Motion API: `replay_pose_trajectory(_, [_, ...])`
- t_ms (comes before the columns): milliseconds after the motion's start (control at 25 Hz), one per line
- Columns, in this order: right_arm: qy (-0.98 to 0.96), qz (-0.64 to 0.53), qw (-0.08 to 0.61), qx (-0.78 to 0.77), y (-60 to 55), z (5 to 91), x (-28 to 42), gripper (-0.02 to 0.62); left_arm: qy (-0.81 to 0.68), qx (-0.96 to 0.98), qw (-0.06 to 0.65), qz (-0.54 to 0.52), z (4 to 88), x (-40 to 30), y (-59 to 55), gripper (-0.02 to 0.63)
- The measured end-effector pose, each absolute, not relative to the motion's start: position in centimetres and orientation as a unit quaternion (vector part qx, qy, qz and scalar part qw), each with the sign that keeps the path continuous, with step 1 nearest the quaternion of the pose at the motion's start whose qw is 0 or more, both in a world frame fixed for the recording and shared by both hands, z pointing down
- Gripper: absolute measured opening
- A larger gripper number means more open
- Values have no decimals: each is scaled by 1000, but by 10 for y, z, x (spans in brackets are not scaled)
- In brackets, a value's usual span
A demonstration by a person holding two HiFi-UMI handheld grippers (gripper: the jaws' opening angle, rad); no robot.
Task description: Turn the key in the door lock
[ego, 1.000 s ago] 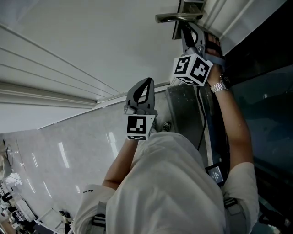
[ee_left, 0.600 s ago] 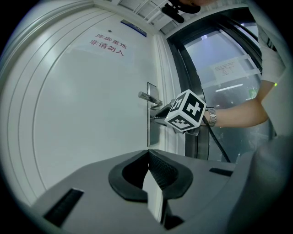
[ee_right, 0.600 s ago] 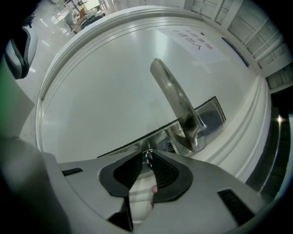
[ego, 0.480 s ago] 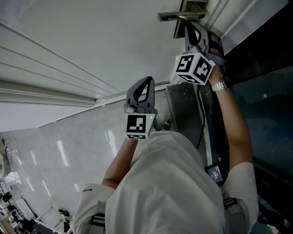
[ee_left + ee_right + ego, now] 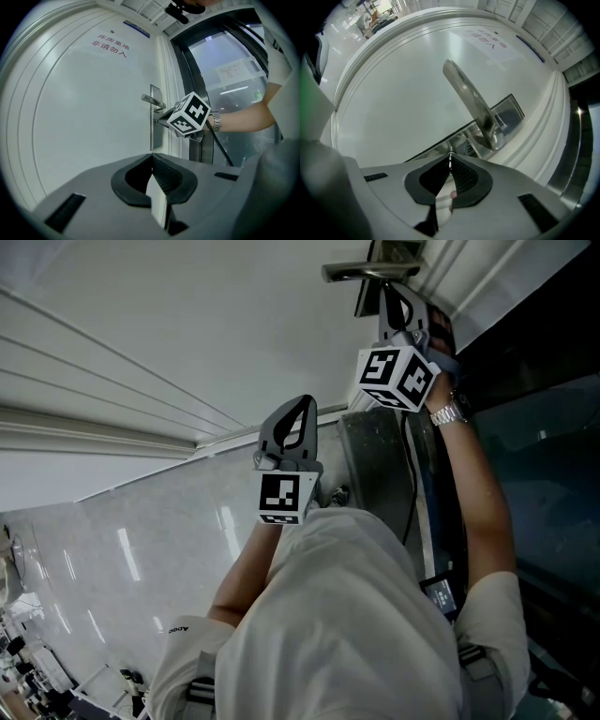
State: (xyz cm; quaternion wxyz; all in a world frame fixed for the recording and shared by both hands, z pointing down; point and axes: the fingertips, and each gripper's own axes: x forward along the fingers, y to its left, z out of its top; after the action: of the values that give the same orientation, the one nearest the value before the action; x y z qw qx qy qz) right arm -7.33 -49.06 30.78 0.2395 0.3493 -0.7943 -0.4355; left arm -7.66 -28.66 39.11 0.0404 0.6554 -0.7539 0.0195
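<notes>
The white door carries a metal lever handle on a lock plate. My right gripper reaches up to that plate just below the handle. In the right gripper view its jaws have just been closing, and the right gripper now pinches a thin metal key at the tips, below the handle. My left gripper hangs back from the door. It is shut with nothing in it, as the left gripper view shows. The keyhole itself is hidden.
A dark glass panel and the metal door frame run along the right. A red-lettered sign is stuck high on the door. The glossy marbled floor lies below. A black cable hangs from my right gripper.
The right gripper's marker cube has rolled slightly at the lock plate. The left gripper has stayed where it was.
</notes>
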Motion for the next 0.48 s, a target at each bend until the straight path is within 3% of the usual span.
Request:
replay_pose_trajectory(200, [-809, -404, 226, 362, -491, 306, -72, 12, -754, 656, 42, 21, 393, -75, -287, 9])
replay_pose_trajectory(480, [-877, -235, 165, 385, -494, 300, -68, 11, -754, 656, 41, 19, 391, -76, -286, 9])
